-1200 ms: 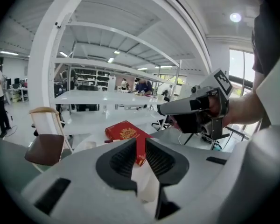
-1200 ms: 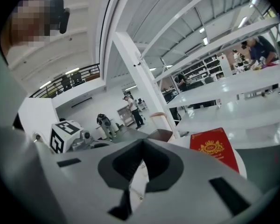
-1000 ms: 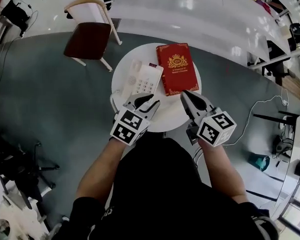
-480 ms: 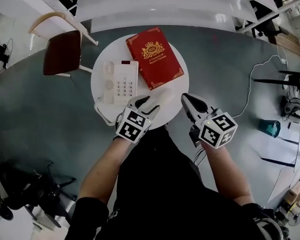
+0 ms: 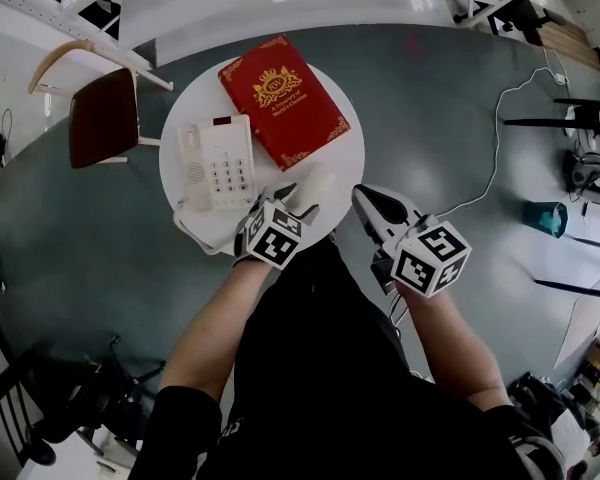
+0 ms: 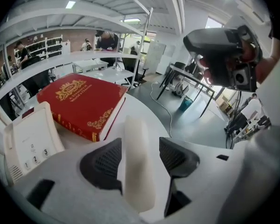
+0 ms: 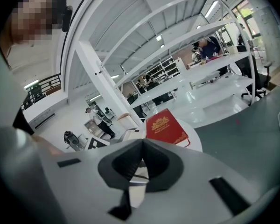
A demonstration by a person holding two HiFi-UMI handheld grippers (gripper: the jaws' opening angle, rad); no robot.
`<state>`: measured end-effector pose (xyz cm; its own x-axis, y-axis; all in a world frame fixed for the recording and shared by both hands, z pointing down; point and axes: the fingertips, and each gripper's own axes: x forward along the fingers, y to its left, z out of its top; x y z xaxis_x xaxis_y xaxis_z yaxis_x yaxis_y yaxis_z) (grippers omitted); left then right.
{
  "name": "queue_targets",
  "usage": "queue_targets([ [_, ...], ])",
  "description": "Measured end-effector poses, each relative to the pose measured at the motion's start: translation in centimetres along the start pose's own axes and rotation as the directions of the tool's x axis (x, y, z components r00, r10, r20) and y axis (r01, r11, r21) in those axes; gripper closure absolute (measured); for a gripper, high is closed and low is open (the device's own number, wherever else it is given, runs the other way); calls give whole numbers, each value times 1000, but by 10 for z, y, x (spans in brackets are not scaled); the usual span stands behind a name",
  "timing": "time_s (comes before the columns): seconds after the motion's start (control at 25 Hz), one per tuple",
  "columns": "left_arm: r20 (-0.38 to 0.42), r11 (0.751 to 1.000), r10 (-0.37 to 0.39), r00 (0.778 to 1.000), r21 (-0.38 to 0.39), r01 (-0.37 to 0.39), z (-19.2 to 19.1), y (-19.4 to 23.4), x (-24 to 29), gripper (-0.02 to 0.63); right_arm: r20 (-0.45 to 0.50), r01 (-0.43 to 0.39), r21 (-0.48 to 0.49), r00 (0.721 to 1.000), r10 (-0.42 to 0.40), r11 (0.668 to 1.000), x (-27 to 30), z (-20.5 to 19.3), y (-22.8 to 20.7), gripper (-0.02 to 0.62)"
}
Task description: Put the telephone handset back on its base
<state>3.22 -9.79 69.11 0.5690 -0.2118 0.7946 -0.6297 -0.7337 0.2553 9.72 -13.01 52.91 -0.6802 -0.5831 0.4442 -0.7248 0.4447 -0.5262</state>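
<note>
The cream telephone handset [image 6: 139, 164] lies flat on the round white surface [image 5: 346, 166], close to the edge nearest the person. It sits apart from its base [image 5: 215, 163], which stands toward the left rim with its keypad facing up. The left claw [image 5: 295, 200] is tipped down over the handset, and its jaws have just been opening. They now stand wide apart with the handset between them, and the pads [image 6: 104, 161] are not squeezing it. A red hardback book [image 5: 283, 100] with gold ornament lies at the far side of the surface, one corner pointing toward the handset. The right claw [image 7: 141, 148] hangs by the near right rim, its jaws pressed together. A wooden chair [image 5: 102, 118] with a dark red seat stands on the floor beyond the left rim.
</note>
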Motion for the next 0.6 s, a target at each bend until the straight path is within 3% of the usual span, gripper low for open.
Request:
queue_targets([
  [0.28, -119, 998, 10, 993, 65, -2, -13, 4, 23, 342, -7, 29, 32, 1000, -29, 999, -8, -12, -10, 589],
  [0.6, -187, 997, 5, 982, 72, 9, -30, 4, 38, 361, -7, 21, 32, 1000, -21, 999, -2, -16, -4, 589],
])
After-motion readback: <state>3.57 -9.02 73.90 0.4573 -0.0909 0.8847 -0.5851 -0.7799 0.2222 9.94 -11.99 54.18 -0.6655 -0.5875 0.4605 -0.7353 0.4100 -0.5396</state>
